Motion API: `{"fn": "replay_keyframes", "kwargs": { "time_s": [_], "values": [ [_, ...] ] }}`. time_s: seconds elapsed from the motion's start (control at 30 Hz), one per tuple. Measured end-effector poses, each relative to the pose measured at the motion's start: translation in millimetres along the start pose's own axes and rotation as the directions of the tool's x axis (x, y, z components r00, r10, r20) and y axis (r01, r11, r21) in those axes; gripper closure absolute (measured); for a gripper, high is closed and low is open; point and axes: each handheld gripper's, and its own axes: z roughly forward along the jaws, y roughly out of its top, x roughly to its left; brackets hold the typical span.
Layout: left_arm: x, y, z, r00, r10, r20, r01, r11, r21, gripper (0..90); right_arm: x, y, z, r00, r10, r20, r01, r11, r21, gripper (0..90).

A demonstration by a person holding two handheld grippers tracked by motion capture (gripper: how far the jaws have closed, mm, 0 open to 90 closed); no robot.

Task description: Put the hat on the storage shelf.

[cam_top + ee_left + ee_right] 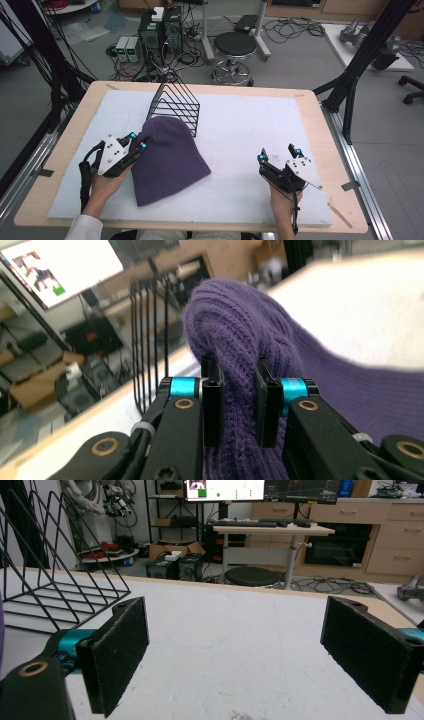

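Left gripper view: the left gripper [239, 390] pinches a fold of the soft, light beanie [240, 335], which droops beyond its jaws; the right gripper [240, 655] gapes, well apart.

No readable text anywhere. The monitor [224, 489] at the back has a window with a green patch on it, but the characters are too small and blurred to make out. The boxes [128, 48] on the floor have small lit panels, also illegible, and nothing is printed on the purple hat [167, 160] or the wire rack [175, 102].
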Motion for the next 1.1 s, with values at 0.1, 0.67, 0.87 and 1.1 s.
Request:
{"fn": "replay_keyframes", "kwargs": {
  "time_s": [0.1,0.67,0.87,1.1],
  "values": [
    [0.1,7.2,-4.8,0.9999,0.014,-0.007,-0.014,0.9978,-0.065,78.2,0.3,0.1,-0.2,1.0000,0.005,0.000,-0.005,1.000,-0.001,11.1],
    [16.1,63.9,-10.9,0.9948,0.085,-0.057,-0.098,0.9525,-0.289,77.9,3.2,2.8,-5.8,0.9998,0.013,-0.012,-0.014,0.998,-0.059,11.1],
    [21.3,75.9,-10.4,0.9959,0.061,-0.067,-0.080,0.9437,-0.321,77.8,6.7,7.0,-10.0,0.9994,0.012,-0.032,-0.017,0.989,-0.145,11.1],
    [22.4,88.8,-1.8,0.9962,0.055,-0.067,-0.074,0.9457,-0.316,77.5,21.0,17.8,-9.0,0.9901,0.036,-0.136,-0.060,0.982,-0.179,11.1]
  ]
}}
